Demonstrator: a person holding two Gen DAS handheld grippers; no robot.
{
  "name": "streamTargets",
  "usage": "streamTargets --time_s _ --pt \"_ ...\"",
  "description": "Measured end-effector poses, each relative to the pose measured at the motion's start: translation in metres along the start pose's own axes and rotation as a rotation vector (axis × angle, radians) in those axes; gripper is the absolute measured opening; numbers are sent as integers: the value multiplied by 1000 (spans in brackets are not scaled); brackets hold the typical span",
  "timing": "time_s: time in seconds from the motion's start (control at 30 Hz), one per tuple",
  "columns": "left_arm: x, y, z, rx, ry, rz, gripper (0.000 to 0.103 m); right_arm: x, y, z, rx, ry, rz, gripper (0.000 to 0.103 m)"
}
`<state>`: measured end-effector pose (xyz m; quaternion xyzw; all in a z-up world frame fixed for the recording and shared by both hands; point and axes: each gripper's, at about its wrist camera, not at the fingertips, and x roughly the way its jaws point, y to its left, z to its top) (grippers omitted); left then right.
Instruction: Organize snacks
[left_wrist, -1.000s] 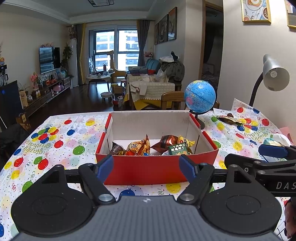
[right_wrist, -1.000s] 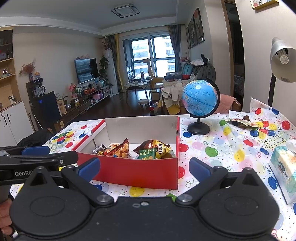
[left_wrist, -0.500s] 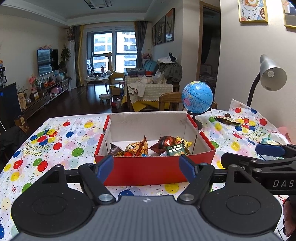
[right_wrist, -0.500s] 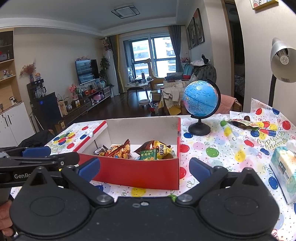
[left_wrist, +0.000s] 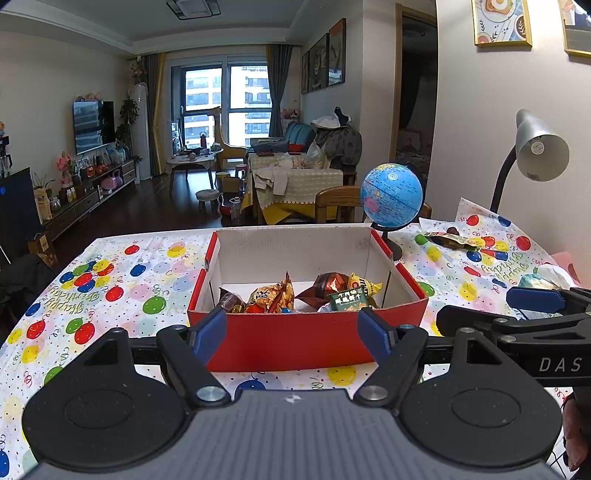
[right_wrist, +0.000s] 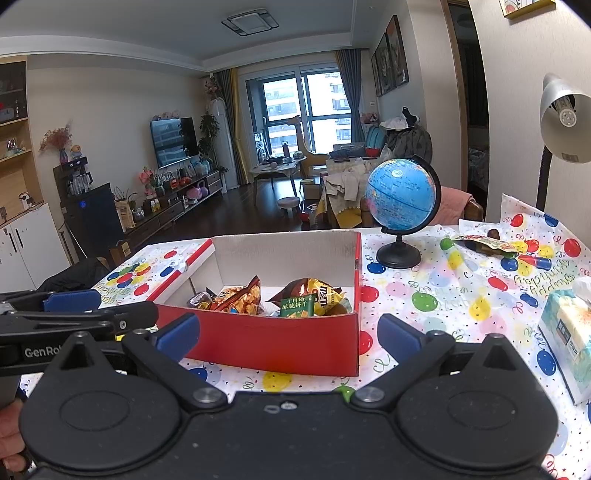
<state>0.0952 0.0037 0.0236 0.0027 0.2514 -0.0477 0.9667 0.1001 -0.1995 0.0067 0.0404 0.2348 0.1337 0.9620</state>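
left wrist view: left gripper and right gripper both hanging with jaws apart, gripping nothing, red box of snack packs sitting just ahead.

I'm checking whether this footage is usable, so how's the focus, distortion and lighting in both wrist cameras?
Left wrist view: red box and snack packets sharp, strong fisheye bending at the edges, the bright window slightly washed out. Right wrist view: equally sharp on the globe, walls curve near the corners, soft even daylight, no hard shadows on the balloon tablecloth.
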Motion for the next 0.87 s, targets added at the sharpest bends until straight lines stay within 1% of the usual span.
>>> streamTargets --time_s 0.43,0.87 --pt "-2 -1 1 -1 -5 1 78 0 2 0 1 2 2 103" --pt "-1 3 -2 -1 -6 7 78 3 8 -9 8 21 8 103"
